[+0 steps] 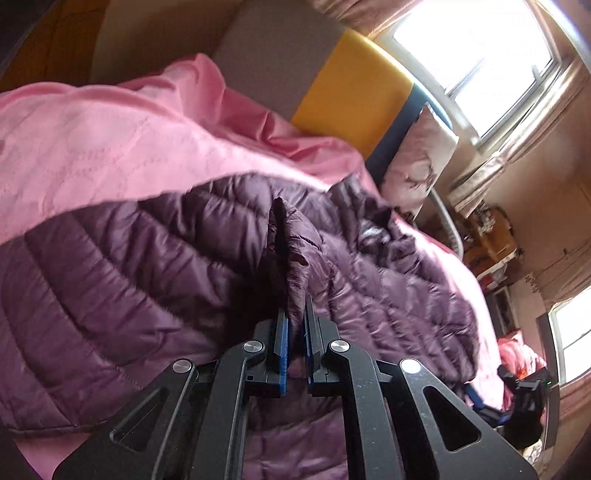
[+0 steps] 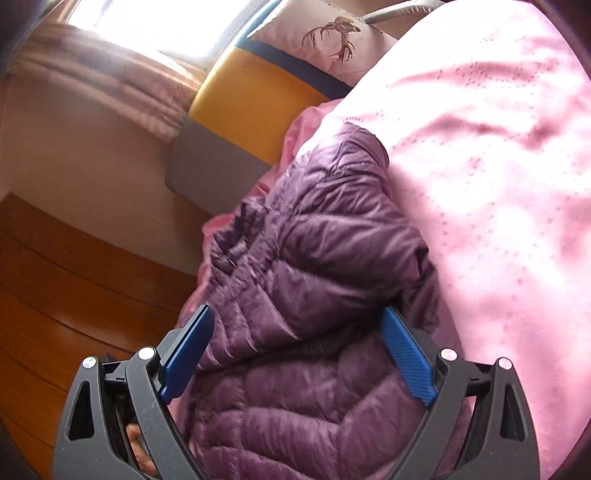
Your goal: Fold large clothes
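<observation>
A purple quilted down jacket [image 1: 155,258] lies on a pink bedspread [image 1: 92,140]. My left gripper [image 1: 295,314] is shut on a raised fold of the jacket's edge, which stands up between its blue pads. In the right wrist view the same jacket [image 2: 314,258] lies bunched along the side of the bed. My right gripper [image 2: 299,325] stands open just over it, the blue fingertips [image 2: 402,343] wide apart on either side of the fabric and not pressing on it. The right gripper [image 1: 524,398] also shows at the lower right of the left wrist view.
A headboard in grey, yellow [image 1: 354,96] and blue stands at the bed's end, with a pale pillow [image 2: 325,33] bearing a deer print against it. Wooden floor [image 2: 66,277] runs beside the bed. Bright windows [image 1: 480,48] with curtains lie behind, and cluttered shelves [image 1: 491,240] stand by the wall.
</observation>
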A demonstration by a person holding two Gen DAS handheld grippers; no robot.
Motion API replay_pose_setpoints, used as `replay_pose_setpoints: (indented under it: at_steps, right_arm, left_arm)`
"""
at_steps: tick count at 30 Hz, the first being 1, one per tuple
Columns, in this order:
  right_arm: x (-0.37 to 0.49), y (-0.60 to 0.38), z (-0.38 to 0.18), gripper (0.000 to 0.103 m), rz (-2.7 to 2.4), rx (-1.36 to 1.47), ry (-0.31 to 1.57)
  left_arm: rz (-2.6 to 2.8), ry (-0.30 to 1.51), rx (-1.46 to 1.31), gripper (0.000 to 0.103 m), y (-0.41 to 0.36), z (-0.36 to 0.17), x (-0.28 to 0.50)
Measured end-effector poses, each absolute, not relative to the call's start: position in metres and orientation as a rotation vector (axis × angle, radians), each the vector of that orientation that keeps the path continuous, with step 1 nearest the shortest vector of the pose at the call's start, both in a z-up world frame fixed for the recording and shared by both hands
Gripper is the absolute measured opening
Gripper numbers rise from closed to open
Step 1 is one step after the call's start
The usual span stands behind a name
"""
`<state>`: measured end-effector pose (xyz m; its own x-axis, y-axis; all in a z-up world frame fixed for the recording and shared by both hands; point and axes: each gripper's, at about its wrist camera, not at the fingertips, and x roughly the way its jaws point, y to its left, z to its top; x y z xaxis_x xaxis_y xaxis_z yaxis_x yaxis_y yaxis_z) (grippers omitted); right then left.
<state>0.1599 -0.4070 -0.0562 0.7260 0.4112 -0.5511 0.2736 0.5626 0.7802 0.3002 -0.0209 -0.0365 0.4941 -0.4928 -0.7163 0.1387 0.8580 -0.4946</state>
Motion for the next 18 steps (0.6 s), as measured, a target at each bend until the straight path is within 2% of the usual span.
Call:
replay_pose_setpoints:
  at_steps: [2, 8, 12, 18]
  right_arm:
    - [0.157, -0.401, -0.04, 0.083, 0.1, 0.896, 0.81]
    - [0.183, -0.379, -0.004, 0.082, 0.018, 0.591, 0.813]
    - [0.224, -0.366, -0.02, 0.077, -0.103, 0.405, 0.879]
    - [0.265, -0.361, -0.079, 0.074, -0.199, 0.342, 0.993]
  left_arm:
    - [-0.388, 0.997, -0.395, 0.006, -0.019, -0.047, 0.298]
    - [-0.372, 0.97, -0.373, 0.006, -0.021, -0.047, 0.293]
    - [-0.361, 0.946, -0.325, 0.006, -0.024, -0.042, 0.289]
    - [-0.328, 0.981, -0.254, 0.006, -0.029, -0.064, 0.28]
